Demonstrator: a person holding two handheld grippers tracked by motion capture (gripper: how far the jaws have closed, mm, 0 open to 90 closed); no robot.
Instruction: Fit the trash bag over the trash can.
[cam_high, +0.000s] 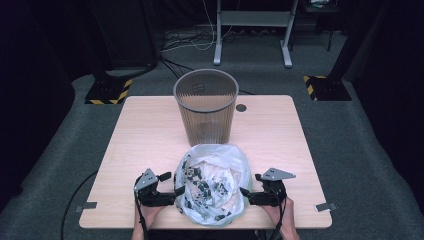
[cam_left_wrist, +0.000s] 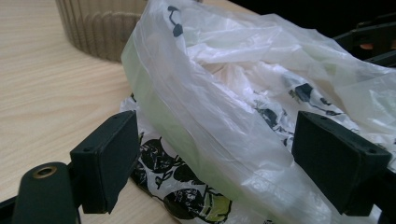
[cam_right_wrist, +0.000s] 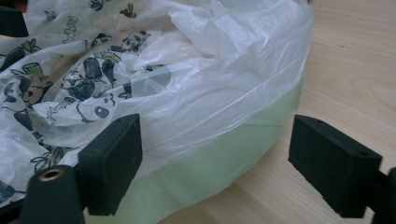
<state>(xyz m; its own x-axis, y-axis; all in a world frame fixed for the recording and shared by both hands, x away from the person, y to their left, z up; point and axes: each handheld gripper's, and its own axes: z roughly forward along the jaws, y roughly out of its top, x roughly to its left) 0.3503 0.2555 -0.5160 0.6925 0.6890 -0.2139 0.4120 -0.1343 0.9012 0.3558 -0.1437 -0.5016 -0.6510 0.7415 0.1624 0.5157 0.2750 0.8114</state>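
The printed plastic bag (cam_high: 212, 182) lies between the left claw (cam_high: 176, 192) and right claw (cam_high: 243, 192), both spread apart, flanking its rim.

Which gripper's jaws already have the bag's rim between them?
The left gripper: its open jaws straddle the plastic bag's rim. The right gripper's far jaw is off the bag.

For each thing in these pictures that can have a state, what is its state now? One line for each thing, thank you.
Grey ribbed plastic wastebasket: upright on the table, no liner in it.
Translucent plastic bag with black printed pattern: crumpled, lying on the light wooden table between the grippers, its mouth spread.
Left gripper: open, bag edge between its jaws, not clamped.
Right gripper: open, bag edge between its jaws, not clamped.
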